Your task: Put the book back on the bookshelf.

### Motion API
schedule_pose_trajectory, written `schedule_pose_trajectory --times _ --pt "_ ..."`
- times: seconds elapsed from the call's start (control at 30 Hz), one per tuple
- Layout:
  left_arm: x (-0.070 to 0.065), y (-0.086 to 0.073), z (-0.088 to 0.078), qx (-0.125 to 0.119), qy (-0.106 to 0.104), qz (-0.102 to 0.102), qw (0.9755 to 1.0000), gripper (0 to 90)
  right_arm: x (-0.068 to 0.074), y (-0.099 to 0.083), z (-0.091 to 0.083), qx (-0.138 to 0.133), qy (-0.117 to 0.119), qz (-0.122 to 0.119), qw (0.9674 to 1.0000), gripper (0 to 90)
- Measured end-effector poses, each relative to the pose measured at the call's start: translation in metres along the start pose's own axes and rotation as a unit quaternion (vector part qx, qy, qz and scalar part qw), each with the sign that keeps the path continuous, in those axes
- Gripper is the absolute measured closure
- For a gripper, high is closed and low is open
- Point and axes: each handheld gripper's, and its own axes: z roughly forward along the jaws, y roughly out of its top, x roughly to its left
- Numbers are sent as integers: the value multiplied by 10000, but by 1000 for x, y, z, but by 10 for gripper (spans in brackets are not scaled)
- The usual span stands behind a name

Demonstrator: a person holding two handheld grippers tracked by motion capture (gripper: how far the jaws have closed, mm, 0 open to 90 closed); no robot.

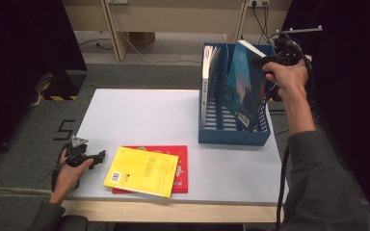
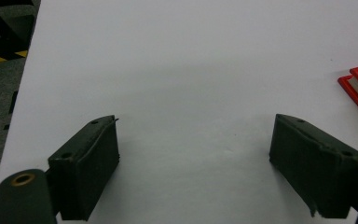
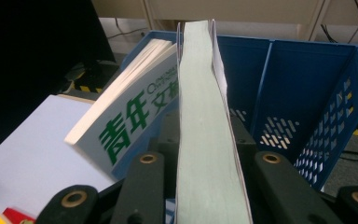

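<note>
Forearms enter from the near edge; left gripper [image 1: 87, 158] rests low on the white table [image 1: 139, 120], jaws wide with nothing between, beside the yellow book [image 1: 142, 171] lying on the red book [image 1: 182, 168]; farther off, right gripper [image 1: 270, 60], arm raised, clamps the teal book [image 1: 243, 91] tilted inside the blue rack [image 1: 233, 137].

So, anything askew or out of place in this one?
Slightly. The teal-covered book clamped in the right gripper leans diagonally in the blue plastic file rack, not yet upright. On the white table, the yellow book lies skewed on the red book.
</note>
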Motion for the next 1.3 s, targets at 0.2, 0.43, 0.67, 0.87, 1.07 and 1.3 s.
schedule_pose_trajectory --times 0.2,0.43,0.67,0.87,1.07,1.3 --pt "0 0 0 -3 3 4 10000 145 -6 9 17 -78 -229 159 9996 736" --pt "0 0 0 -9 5 4 10000 145 -6 20 37 -179 -404 305 9986 735" --pt "0 0 0 -13 1 2 10000 145 -4 23 65 -189 -445 458 9978 735" --pt "0 0 0 -13 2 2 10000 145 -4 21 87 -142 -476 491 9976 731" --pt "0 0 0 -18 11 7 10000 145 -6 14 88 -166 -457 499 9976 729" --pt "0 0 0 -18 13 9 10000 145 -5 3 102 59 -450 477 9978 719"
